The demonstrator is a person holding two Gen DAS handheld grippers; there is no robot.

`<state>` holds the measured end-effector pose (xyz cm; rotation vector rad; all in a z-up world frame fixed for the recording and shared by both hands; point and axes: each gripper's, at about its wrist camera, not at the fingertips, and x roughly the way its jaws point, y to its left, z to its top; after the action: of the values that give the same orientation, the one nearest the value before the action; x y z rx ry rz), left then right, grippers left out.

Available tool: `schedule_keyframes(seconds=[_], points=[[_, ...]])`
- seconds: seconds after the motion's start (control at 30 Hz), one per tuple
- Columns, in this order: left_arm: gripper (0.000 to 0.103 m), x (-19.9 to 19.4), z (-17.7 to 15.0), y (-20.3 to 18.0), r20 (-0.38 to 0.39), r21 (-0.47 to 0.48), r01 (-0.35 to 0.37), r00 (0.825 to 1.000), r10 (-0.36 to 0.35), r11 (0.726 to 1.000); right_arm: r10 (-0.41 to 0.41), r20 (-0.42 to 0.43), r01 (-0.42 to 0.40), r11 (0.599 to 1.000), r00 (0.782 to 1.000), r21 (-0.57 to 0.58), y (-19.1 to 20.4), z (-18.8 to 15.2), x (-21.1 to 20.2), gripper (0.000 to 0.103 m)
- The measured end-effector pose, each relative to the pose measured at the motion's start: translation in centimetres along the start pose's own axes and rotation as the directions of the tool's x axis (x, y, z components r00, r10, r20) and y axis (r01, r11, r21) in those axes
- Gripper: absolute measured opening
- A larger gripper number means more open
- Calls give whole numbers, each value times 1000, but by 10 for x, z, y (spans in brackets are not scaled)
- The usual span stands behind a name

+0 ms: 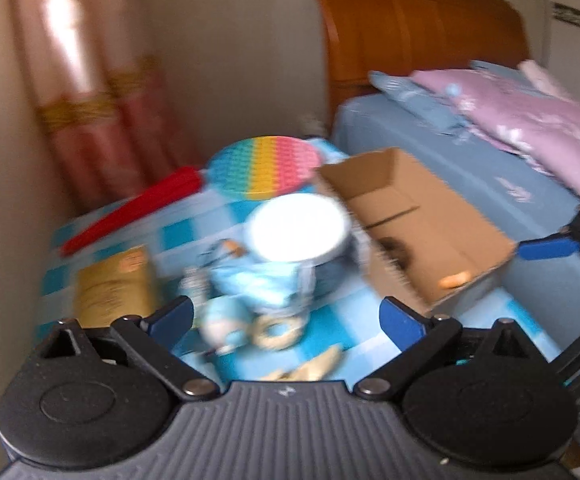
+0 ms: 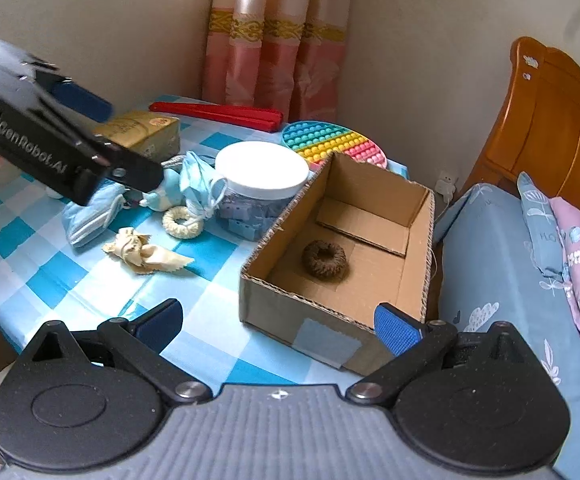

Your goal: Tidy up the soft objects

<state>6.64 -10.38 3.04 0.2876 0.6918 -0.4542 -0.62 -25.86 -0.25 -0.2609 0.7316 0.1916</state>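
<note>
Your left gripper (image 1: 285, 314) has its jaws spread wide with nothing between the blue pads, and it hangs over the near part of the blue-and-white checked tablecloth (image 2: 33, 276) (the left wrist view is smeared with blur, so fine detail there is hard to read). Ahead of it lies the cluster of soft things: a light blue cloth bundle (image 2: 195, 182), a cream braided ring (image 2: 179, 222) just in front of that bundle, a pale blue striped pouch (image 2: 89, 218) to the left, and a crumpled beige cloth piece (image 2: 145, 254) lying a little apart, nearer to you. Behind the bundle stands a clear jar with a white lid (image 2: 261, 168), touching or just beside the open cardboard box (image 2: 290, 216). Inside the box a dark brown ring (image 2: 324, 260) rests on the floor. Your right gripper (image 2: 275, 320) is also open and empty, poised at the box's near wall. Further back on the table you have a gold carton (image 2: 145, 128), a red folded item (image 2: 217, 114) and a rainbow bubble mat (image 2: 330, 142) partly hidden by the box. To the right of the table is the bed with a blue sheet (image 2: 490, 280) and a wooden headboard (image 2: 550, 120); a pink curtain (image 2: 273, 52) hangs in the corner.
</note>
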Motion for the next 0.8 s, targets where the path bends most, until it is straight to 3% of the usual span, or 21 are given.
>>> schedule_keyframes(seconds=[0.17,0.57,0.8], points=[[102,-18,-30,16,12,-30,-110,994,111,993,20,11,-20,1000,1000,-24,14,10,-1,103],[102,-25,-90,74,-62,-222,-171,985,162,960,99,-15,-100,988,995,-115,75,44,23,103],[102,-23,-107,95,-83,-233,-224,974,210,946,140,-68,-148,979,988,-137,108,50,59,103]])
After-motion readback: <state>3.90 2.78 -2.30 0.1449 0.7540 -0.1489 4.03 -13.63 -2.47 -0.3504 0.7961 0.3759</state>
